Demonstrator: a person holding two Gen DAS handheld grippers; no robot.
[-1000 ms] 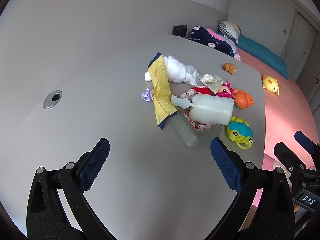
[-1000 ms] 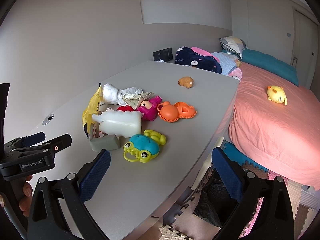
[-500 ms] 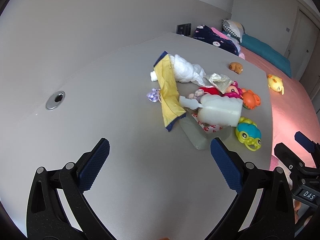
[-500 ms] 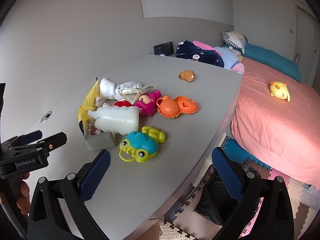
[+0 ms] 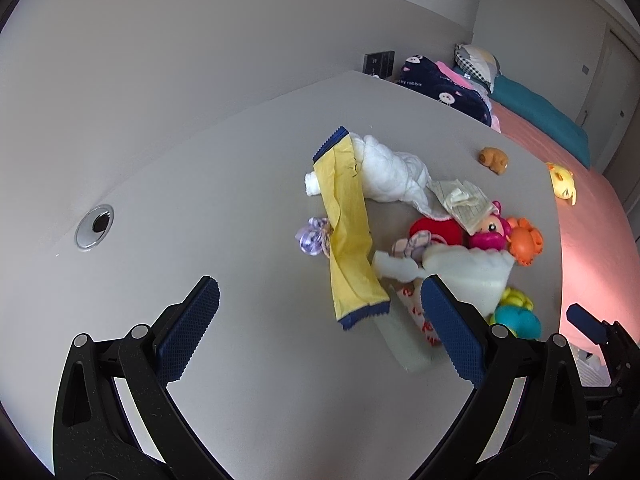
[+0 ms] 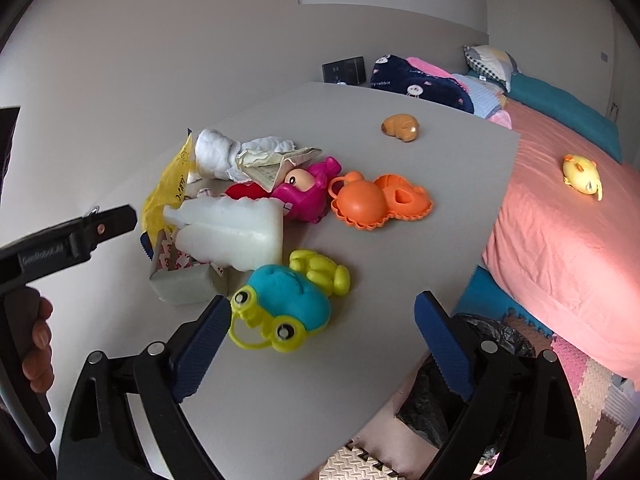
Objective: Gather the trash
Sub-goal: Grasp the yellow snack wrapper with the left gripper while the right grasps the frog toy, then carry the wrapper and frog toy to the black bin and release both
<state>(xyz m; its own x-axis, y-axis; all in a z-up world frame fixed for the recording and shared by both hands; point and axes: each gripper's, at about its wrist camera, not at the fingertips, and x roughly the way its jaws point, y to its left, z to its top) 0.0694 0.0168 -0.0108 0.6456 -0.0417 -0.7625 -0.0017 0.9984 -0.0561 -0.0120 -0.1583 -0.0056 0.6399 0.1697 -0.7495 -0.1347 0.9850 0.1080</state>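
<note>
A pile of trash and toys lies on the grey table (image 5: 200,184). The trash is a yellow wrapper (image 5: 348,224) (image 6: 168,188), white crumpled tissue (image 5: 388,172) (image 6: 224,152), crumpled paper (image 5: 460,200) (image 6: 272,160), a translucent white plastic bottle (image 5: 468,276) (image 6: 232,232) and a small grey carton (image 5: 404,340) (image 6: 184,284). My left gripper (image 5: 320,332) is open and empty, just short of the wrapper's near end. My right gripper (image 6: 320,344) is open and empty, over the table's front edge beside the blue and yellow frog toy (image 6: 292,300).
Toys sit among the trash: a pink doll (image 6: 308,192), an orange crab mould (image 6: 376,200), a small brown toy (image 6: 400,128). A black-lined bin (image 6: 460,380) stands on the floor below the table edge. A pink bed (image 6: 568,208) lies right. A cable hole (image 5: 94,226) marks the table.
Both grippers have moved forward toward the pile, which now looks larger and closer. Both stay open. Nothing on the table has moved.
</note>
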